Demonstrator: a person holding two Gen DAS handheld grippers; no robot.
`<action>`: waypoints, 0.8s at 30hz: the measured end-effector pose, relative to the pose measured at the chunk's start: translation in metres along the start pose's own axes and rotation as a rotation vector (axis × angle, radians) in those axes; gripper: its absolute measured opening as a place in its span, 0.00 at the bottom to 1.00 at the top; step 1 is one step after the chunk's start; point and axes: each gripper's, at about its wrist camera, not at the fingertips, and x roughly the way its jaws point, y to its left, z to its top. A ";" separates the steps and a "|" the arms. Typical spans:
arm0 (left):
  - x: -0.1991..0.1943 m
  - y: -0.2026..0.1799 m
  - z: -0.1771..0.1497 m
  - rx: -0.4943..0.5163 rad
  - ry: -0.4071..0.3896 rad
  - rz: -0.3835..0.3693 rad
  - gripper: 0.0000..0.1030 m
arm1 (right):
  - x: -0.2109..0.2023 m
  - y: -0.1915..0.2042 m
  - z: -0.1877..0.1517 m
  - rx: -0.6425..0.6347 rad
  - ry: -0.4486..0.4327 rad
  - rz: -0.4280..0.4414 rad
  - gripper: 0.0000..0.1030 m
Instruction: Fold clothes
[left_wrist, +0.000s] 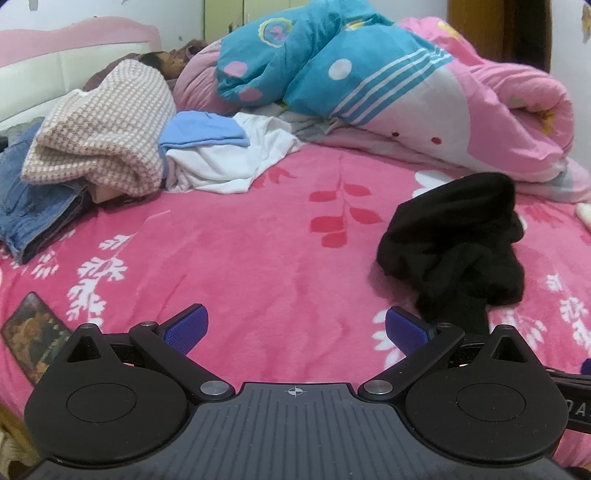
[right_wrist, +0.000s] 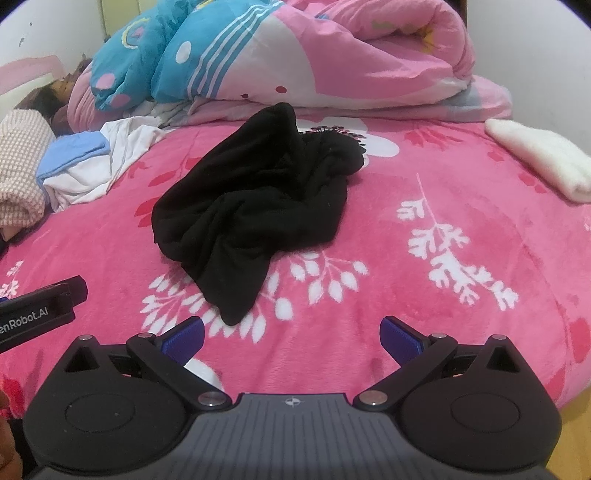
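Our left claw (left_wrist: 295, 328) and right claw (right_wrist: 291, 334) hover released over the bed's (right_wrist: 461, 314) near edge. Just beyond lies the crumpled black garment (right_wrist: 255, 199); unfolded clothes (left_wrist: 110, 133) pile toward the headboard.

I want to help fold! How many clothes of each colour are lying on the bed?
Black: 1, heap
Blue: 2, jeans and light blue top
White: 2, shirt and folded piece
Pink check: 1
Total: 6
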 end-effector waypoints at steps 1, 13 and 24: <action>0.000 0.000 0.000 -0.005 -0.006 -0.011 1.00 | 0.001 -0.001 0.000 0.003 -0.004 0.002 1.00; 0.031 -0.018 0.018 -0.004 -0.085 -0.254 1.00 | 0.012 -0.048 0.027 0.077 -0.188 0.038 1.00; 0.106 -0.063 0.046 0.148 -0.066 -0.259 0.97 | 0.062 -0.061 0.109 0.022 -0.344 0.176 0.96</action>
